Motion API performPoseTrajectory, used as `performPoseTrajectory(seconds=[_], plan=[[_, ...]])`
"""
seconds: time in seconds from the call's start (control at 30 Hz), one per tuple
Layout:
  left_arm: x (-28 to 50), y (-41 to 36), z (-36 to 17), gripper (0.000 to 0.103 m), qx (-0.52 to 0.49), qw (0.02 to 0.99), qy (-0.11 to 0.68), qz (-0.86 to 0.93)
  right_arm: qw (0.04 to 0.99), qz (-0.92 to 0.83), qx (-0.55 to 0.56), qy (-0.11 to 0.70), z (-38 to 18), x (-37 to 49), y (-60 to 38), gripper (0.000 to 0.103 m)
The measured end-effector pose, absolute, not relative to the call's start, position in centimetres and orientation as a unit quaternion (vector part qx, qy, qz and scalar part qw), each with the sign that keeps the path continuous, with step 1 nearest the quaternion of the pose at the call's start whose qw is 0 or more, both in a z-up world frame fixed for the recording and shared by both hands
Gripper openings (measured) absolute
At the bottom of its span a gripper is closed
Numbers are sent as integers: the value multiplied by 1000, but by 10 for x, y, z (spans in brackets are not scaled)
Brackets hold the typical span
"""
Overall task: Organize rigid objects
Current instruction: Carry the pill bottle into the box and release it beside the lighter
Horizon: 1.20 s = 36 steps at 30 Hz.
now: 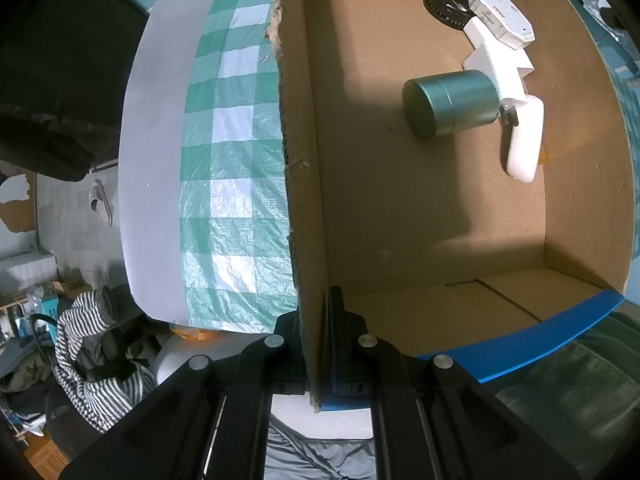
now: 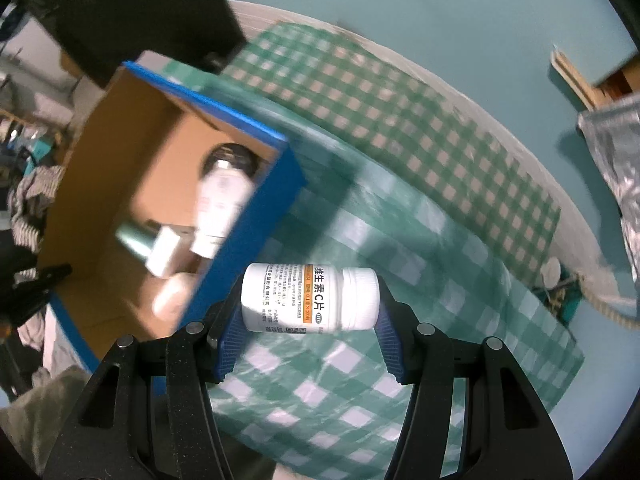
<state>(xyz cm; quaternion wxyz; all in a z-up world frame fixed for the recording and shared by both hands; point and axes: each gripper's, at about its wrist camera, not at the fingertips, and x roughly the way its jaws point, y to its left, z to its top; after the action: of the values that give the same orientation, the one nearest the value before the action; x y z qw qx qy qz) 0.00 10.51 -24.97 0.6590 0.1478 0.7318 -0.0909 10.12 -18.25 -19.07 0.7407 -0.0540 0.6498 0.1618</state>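
- Green-and-white checked cloth [image 2: 360, 392] covers the table, and on it stands our cardboard box [image 1: 440, 208], brown inside with blue outer faces.
- Beyond the table edge we see cluttered floor with a striped garment [image 1: 80, 356] heaped on other things.
- Our left gripper [image 1: 318, 340] points down at the box's edge, its fingers pressed together on the near side wall, one finger outside and one inside.
- Inside the box, at the far end from that grip, a teal metal canister [image 1: 448, 104] lies on its side.
- Touching the canister is a white handled device [image 1: 516, 120]; a white octagonal piece [image 1: 500, 16] rests at its far end, and a black round toothed disc [image 1: 444, 0] lies just beside that.
- Our right gripper [image 2: 310, 312] pinches a white pill bottle [image 2: 310, 298] end to end, base against one blue pad and ribbed cap against the other.
- We hold that bottle lying crosswise in the air above the cloth, just beside the box's blue wall and outside it.
- A crinkled silver bag [image 2: 616, 168] sits at the table's far edge.
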Motion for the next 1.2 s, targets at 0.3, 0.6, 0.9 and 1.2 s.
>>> performPoseTrajectory(seconds=[0.3, 0.6, 0.9, 1.2], plan=[[0, 106, -249, 5, 147, 662, 729, -93, 731, 212, -104, 640, -179, 95, -129, 58], [-1, 109, -250, 5, 146, 664, 727, -95, 706, 258, -193, 630, -193, 85, -87, 58], [-1, 109, -251, 5, 146, 665, 726, -96, 679, 274, -253, 632, -213, 76, -65, 58], [1, 106, -251, 6, 152, 666, 724, -98, 676, 270, -264, 633, -216, 73, -62, 58]])
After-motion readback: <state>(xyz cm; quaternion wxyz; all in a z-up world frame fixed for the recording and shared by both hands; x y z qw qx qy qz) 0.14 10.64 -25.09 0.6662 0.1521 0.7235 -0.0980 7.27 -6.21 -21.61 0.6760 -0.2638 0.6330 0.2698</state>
